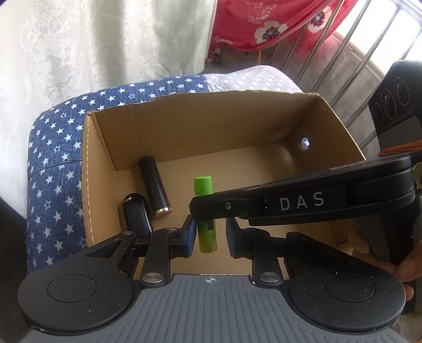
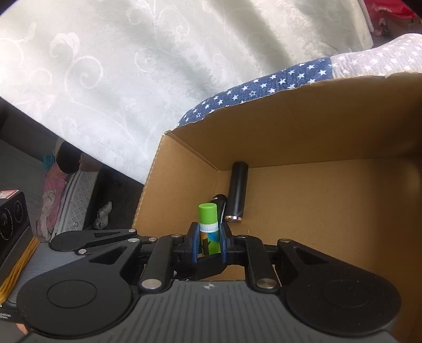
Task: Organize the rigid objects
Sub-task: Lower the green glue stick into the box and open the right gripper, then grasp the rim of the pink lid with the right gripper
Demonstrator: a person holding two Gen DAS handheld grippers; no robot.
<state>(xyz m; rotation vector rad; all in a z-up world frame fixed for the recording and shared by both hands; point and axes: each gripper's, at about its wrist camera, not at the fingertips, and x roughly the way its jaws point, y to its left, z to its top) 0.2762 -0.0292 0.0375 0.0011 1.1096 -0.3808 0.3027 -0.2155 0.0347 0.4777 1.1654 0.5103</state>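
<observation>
An open cardboard box (image 1: 211,126) (image 2: 316,118) sits on a blue star-print cushion (image 1: 58,147). On its floor at the left lie a black cylinder with a metal end (image 1: 154,184) (image 2: 238,190) and a small black glossy object (image 1: 137,213) (image 2: 221,200). My right gripper (image 2: 208,237) (image 1: 205,211) is shut on a green-capped tube (image 2: 207,213) (image 1: 202,187), just below the cap, and holds it over the box. My left gripper (image 1: 211,232) stands slightly open. The tube's lower end shows in its gap, and neither pad presses on it.
A pale patterned curtain (image 1: 105,39) hangs behind the cushion. Red floral cloth (image 1: 263,23) and metal rails (image 1: 356,52) are at the back right. The box's right wall has a small hole (image 1: 304,143). A person's fingers (image 1: 406,271) grip the right tool's handle.
</observation>
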